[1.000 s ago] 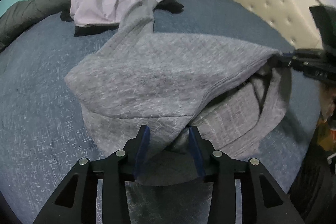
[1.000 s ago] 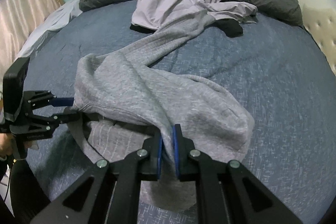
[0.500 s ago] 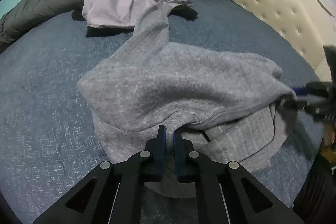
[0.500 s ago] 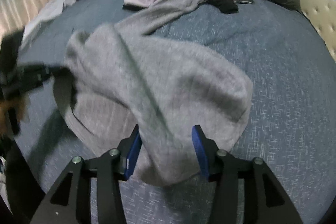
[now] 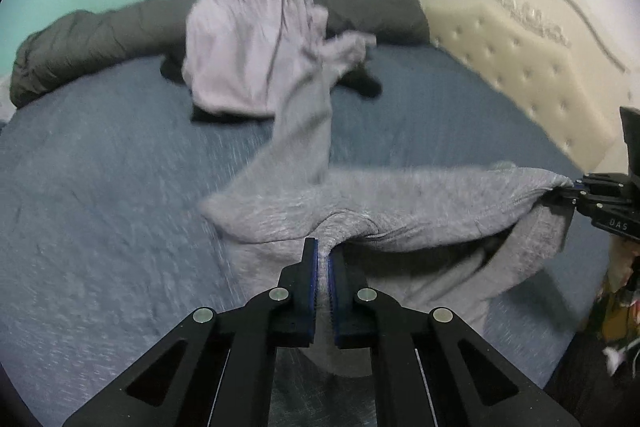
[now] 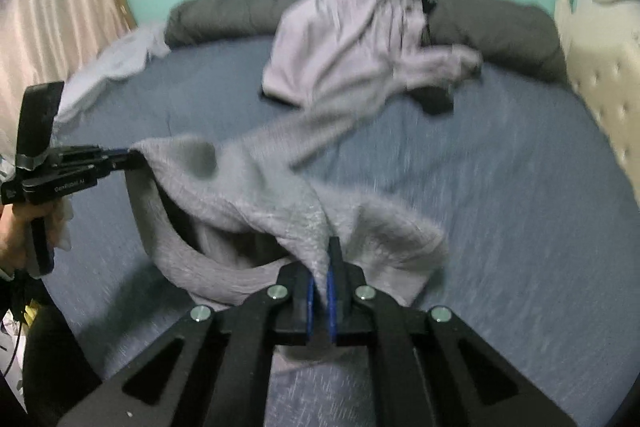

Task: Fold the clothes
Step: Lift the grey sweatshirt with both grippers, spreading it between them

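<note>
both grippers pinch grey sweatshirt (image 5: 400,203) hem: left gripper (image 5: 323,255) at 6, right gripper (image 6: 325,259) out at 3, edge stretched taut above bed (image 5: 100,227), likely for folding

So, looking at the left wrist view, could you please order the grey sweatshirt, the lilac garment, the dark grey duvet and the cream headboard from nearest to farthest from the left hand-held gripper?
1. Grey sweatshirt: pinched in the left hand-held gripper.
2. Lilac garment: mid-bed, ahead and slightly left.
3. Dark grey duvet: rolled along the bed's far edge, behind the lilac garment.
Cream headboard: off to the right; too close to call against the duvet.
</note>
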Demonstrator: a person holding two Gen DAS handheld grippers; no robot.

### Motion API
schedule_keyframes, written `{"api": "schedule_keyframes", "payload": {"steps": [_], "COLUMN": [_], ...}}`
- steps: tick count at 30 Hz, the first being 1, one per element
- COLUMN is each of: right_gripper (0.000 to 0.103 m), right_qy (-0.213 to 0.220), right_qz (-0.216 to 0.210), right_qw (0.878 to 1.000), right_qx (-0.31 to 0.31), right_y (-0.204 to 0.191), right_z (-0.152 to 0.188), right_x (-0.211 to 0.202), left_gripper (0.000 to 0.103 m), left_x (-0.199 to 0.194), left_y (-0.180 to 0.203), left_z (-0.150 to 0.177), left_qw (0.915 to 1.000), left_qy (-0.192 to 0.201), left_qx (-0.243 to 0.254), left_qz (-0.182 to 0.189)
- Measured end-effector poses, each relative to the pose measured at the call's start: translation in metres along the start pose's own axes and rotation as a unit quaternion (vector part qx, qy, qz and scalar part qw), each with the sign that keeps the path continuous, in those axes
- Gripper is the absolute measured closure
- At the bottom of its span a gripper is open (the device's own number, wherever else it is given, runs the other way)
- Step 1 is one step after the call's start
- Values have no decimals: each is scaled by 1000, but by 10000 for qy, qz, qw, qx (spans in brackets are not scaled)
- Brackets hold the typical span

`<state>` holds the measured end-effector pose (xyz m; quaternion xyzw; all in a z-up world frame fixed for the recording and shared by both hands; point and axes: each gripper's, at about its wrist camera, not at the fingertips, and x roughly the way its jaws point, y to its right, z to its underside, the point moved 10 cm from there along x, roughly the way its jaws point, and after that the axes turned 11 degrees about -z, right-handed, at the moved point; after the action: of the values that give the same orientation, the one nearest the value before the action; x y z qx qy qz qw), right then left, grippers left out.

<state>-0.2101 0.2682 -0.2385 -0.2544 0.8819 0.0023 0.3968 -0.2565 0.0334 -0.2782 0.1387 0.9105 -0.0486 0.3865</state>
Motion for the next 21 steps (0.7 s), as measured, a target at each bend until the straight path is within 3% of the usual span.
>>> {"api": "schedule_keyframes", "payload": {"steps": [10, 21], "right_gripper": [99, 99], "right_qy": [1051, 2237], "right_qz": [143, 547], "right_qw": [9911, 9642], "right_qx": [-798, -1318], "right_y": [-47, -98], "right_z": [-130, -239], "right_x": [-132, -297], "left_gripper": [99, 99], "left_x": [-138, -323], "left_y": [-10, 14], "left_z": [-125, -249], "left_qw": [9936, 9708], "left_qy": [1117, 2342], "left_qx": [7, 332], "left_qz": [-147, -404]}}
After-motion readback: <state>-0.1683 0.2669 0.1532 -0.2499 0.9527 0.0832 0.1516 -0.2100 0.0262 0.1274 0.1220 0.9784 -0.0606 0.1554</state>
